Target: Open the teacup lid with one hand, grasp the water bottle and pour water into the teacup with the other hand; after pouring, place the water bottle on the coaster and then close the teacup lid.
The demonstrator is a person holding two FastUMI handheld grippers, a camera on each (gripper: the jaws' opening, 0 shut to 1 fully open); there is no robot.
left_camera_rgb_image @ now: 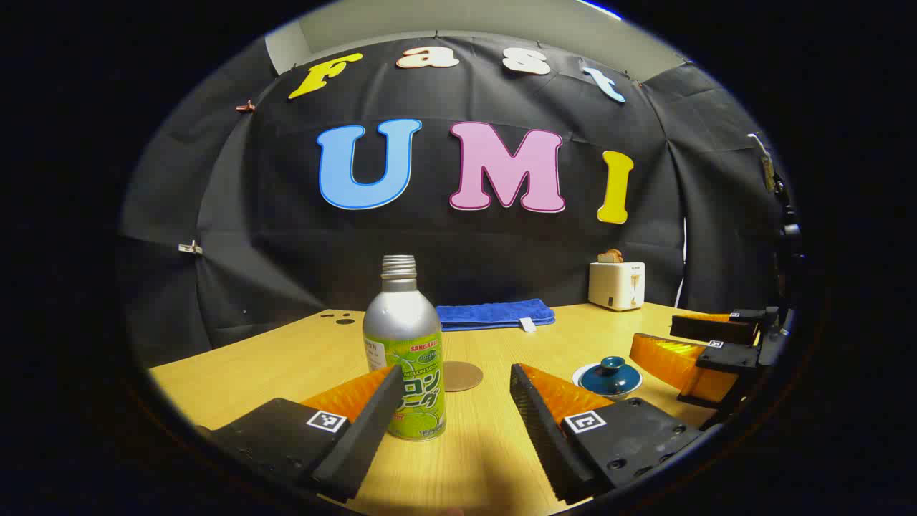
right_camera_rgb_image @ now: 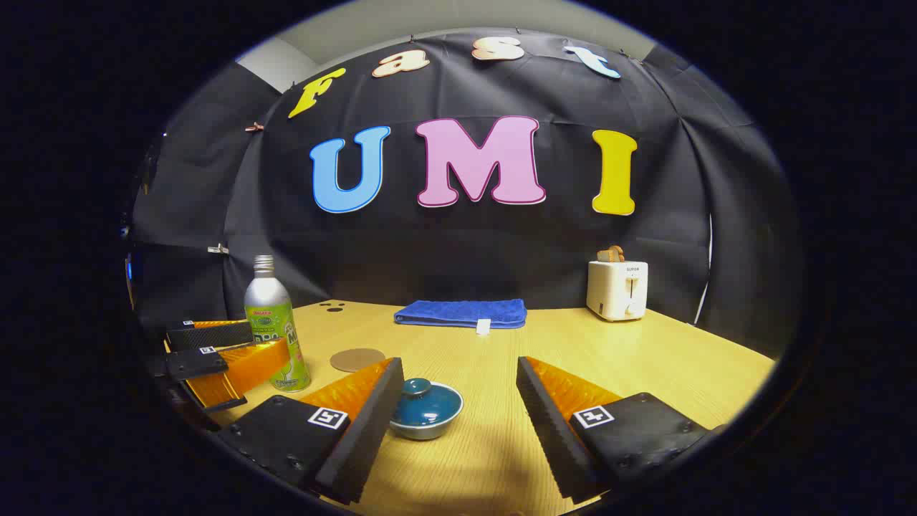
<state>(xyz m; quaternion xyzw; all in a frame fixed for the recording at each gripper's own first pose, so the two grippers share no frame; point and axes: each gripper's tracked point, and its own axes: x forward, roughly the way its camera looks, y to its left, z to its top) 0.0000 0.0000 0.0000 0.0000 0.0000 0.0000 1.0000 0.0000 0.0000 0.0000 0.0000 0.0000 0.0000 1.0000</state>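
I see a brushed-metal water bottle with glossy label, a glazed teacup lid, matt wood-grain table — plush cloth towel.

left gripper open | water bottle upright | teacup lidded

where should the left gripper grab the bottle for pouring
Take the water bottle across its straight labelled body, below the tapering shoulder, coming in level from the front. It stands upright and the left gripper is open with the bottle near its left finger, so shifting left would probably centre it.
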